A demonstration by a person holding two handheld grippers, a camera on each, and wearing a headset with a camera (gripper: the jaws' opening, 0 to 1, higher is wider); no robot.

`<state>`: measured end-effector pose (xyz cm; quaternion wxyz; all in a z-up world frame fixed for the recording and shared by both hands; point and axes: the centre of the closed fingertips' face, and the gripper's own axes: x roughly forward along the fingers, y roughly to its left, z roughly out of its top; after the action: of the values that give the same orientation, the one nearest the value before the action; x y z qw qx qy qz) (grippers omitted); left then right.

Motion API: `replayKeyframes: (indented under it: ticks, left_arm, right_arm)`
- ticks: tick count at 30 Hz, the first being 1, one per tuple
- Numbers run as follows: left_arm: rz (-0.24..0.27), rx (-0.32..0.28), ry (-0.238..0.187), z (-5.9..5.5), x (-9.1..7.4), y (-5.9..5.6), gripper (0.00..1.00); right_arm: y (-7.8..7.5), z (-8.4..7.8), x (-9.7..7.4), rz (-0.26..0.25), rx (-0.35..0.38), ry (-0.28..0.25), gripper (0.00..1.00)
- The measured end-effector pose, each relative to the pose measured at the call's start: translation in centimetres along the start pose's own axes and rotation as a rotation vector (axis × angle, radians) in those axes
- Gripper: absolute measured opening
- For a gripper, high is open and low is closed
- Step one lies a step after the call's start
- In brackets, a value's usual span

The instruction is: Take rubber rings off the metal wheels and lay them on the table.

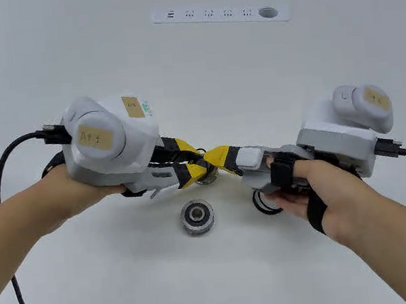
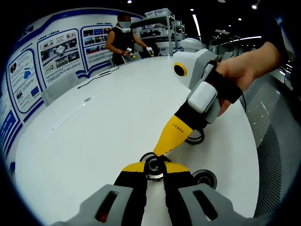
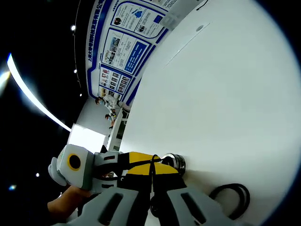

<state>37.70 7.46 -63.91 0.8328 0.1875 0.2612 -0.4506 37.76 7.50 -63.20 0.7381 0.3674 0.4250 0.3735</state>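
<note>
On a white table (image 1: 308,57), two hand-held grippers meet tip to tip over a small metal wheel (image 1: 206,174). The left gripper (image 1: 196,170), held in the left hand (image 1: 71,192), has its yellow-tipped jaws clamped on either side of this wheel, clearest in the left gripper view. The right gripper (image 1: 216,158), in the right hand (image 1: 328,194), comes in from the opposite side. Its jaws are pressed together at the wheel's rim, and whether they pinch a ring cannot be told. A second metal wheel (image 1: 196,216) lies flat on the table just in front. A loose black rubber ring (image 1: 263,204) lies beside the right hand. A white power strip (image 1: 221,13) lies at the far side.
</note>
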Motion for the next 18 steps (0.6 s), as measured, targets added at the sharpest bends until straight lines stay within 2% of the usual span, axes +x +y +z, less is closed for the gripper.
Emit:
replayKeyframes:
  ticks: [11, 14, 18]
  left_arm:
    - [0.031, -0.014, -0.027, 0.3, -2.4, -0.2, 0.22]
    - [0.046, -0.024, -0.032, 0.2, -3.1, -0.4, 0.23]
    - [0.078, -0.056, -0.059, 0.5, -4.0, -0.2, 0.25]
  right_arm:
    - [1.1, -0.2, 0.1, 0.028, 0.02, 0.001, 0.01]
    - [1.6, 0.0, -0.1, 0.04, 0.026, -0.01, 0.01]
    - [1.8, 0.7, -0.9, 0.052, 0.039, -0.036, 0.01]
